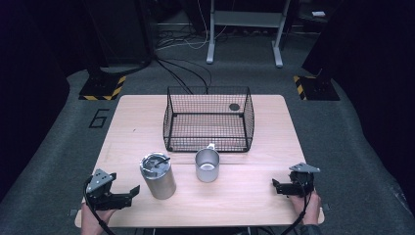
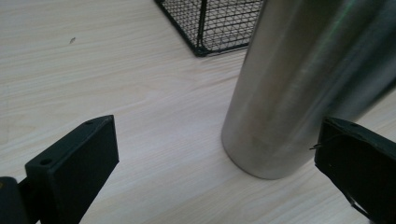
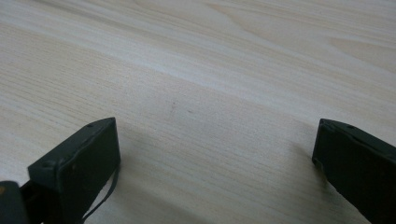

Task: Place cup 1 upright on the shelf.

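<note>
A lidded steel tumbler [image 1: 157,175] stands upright on the near-left part of the wooden table [image 1: 254,188], its long axis vertical and its lid facing straight up; what looks like a dark slider or straw stub on the lid points toward roughly two o'clock, though the high view is too coarse to be sure. The left gripper [image 1: 128,195] sits just beside it at about eight o'clock from its base, jaws spread wide and holding nothing, aimed toward the tumbler. In the left gripper view the tumbler's brushed wall [image 2: 299,88] rises off-centre, close to the right-hand jaw and not yet squarely between the two, so the grasp likely turns on a small shift toward three o'clock. An open steel mug [image 1: 207,165] stands near the tumbler at its two o'clock, handle turned toward the black wire basket [image 1: 209,119] beyond. The right gripper [image 1: 277,186] rests well apart at the table's near-right edge, jaws likewise released over bare wood [image 3: 205,112]; the left hand is plainly the nearer one.
</note>
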